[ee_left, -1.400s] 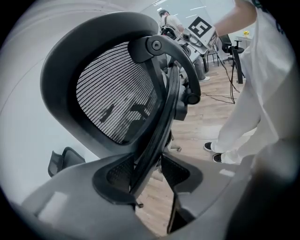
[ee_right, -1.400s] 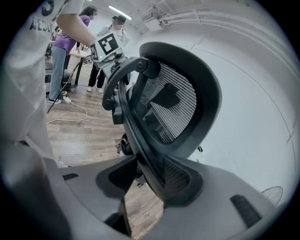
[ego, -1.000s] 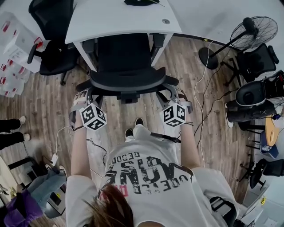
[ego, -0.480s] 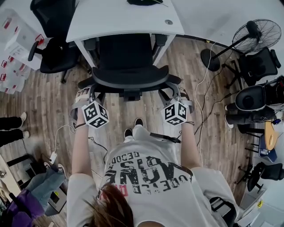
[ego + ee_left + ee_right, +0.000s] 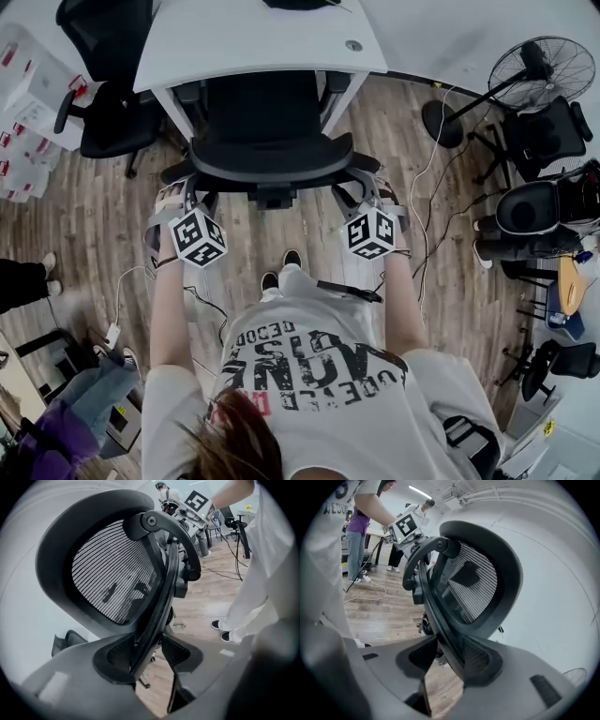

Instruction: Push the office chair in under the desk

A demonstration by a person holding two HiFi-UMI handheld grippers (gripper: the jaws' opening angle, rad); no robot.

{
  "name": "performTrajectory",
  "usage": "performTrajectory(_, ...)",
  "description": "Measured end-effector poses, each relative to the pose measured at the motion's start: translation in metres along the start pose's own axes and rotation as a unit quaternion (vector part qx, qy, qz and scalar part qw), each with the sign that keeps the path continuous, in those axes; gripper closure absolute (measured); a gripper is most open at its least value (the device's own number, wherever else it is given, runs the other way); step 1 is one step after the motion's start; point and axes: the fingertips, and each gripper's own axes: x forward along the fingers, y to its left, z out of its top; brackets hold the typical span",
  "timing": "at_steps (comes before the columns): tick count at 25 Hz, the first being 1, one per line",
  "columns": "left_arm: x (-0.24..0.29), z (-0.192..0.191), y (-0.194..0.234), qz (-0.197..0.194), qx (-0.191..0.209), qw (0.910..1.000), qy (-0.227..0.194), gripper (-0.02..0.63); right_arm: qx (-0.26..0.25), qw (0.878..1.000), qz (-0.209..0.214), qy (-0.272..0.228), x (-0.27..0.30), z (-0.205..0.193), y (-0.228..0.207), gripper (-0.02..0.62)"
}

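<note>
**Office chair held at both sides of its back, seat partly under the desk**

The black office chair [image 5: 267,127] is seen from above on the wooden floor [image 5: 94,206], directly in front of the person. Its seat is tucked partly beneath the white desk [image 5: 253,37], between the desk's legs, while the curved backrest [image 5: 272,157] remains outside the desk edge.

The left tool [image 5: 183,197] is set against the left side of the backrest and the right tool [image 5: 364,192] against the right side, both at about the same height.

In the left gripper view, the left tool [image 5: 145,651] is clenched on a dark bar of the back frame [image 5: 157,606], which runs up between its jaws beside the mesh panel [image 5: 112,573]. In the right gripper view, the right tool [image 5: 447,656] is likewise clamped on the frame bar [image 5: 436,616] on its side.

A second black chair [image 5: 112,122] is seen left of the desk, and a standing fan [image 5: 539,70] is placed well apart at the right.
</note>
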Motion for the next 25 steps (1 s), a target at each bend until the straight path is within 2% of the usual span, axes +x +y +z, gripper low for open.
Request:
performTrajectory(12, 0.004, -0.009, 0.009, 0.008, 0.014, 0.9998, -0.006, 0.413, -0.002, 1.000, 0.004, -0.009, 0.006, 0.009, 0.002, 0.425)
performTrajectory(25, 0.008, -0.002, 0.014, 0.016, 0.020, 0.9996, -0.009, 0.413, -0.003, 0.999, 0.046, -0.010, 0.014, 0.003, -0.009, 0.425)
